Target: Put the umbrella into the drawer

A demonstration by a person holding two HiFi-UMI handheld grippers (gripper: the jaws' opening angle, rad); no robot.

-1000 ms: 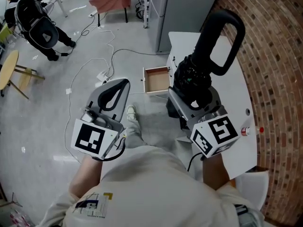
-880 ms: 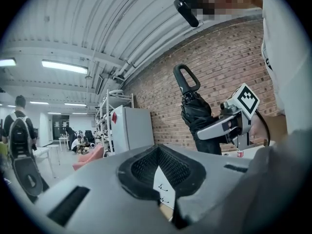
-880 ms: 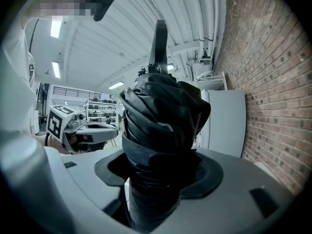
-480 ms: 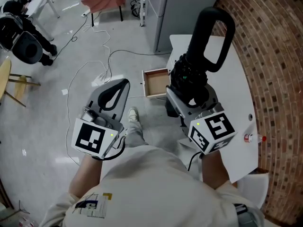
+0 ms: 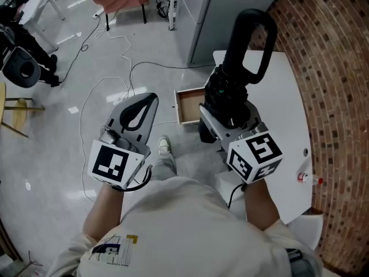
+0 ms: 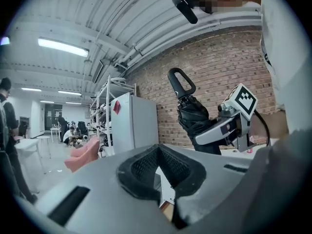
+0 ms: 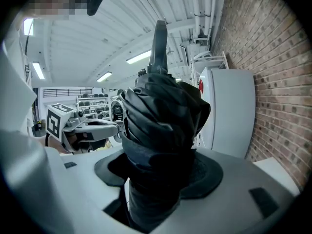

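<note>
Gripping the umbrella [image 5: 228,88] is the R gripper [image 5: 222,120]. Its jaws are clamped on the folded canopy and stand fairly wide round the bundle. The fabric is black and matte, w/ pleats bunched in soft overlapping folds that bulge out above the pads. The handle [image 5: 235,45] is smooth black plastic, a closed elongated loop at the top end, tilted up and away from the person.

Landmark is the drawer [image 5: 189,104]: a small shallow box pulled open, pale tan wood inside, w/ a thin light front panel. The umbrella isn't in it. It's held in the air, and in head view its lower end and the gripper body overlap the drawer's right edge, w/ the handle rising beyond and to the right.

The L gripper [image 5: 149,104] is left of the drawer and a bit nearer the person. Its grey plastic fingers curve in to meet at the tips, w/ black ribbed pads lining a teardrop hollow and nothing between them. Each gripper carries a white cube w/ black square markers at its rear.

The drawer sticks out from the left edge of a white table [image 5: 285,91] w/ a smooth flat top and a curved outline. A small bottle [image 5: 305,178] w/ a red cap lies on it, well right of the drawer and nearer the person. Beyond the drawer is a tall grey cabinet [image 5: 230,10]. Far right is a brick wall [image 5: 337,68], rough red-brown. Thin white cables [image 5: 115,77] loop over the glossy grey floor [image 5: 52,131] left of the drawer.
</note>
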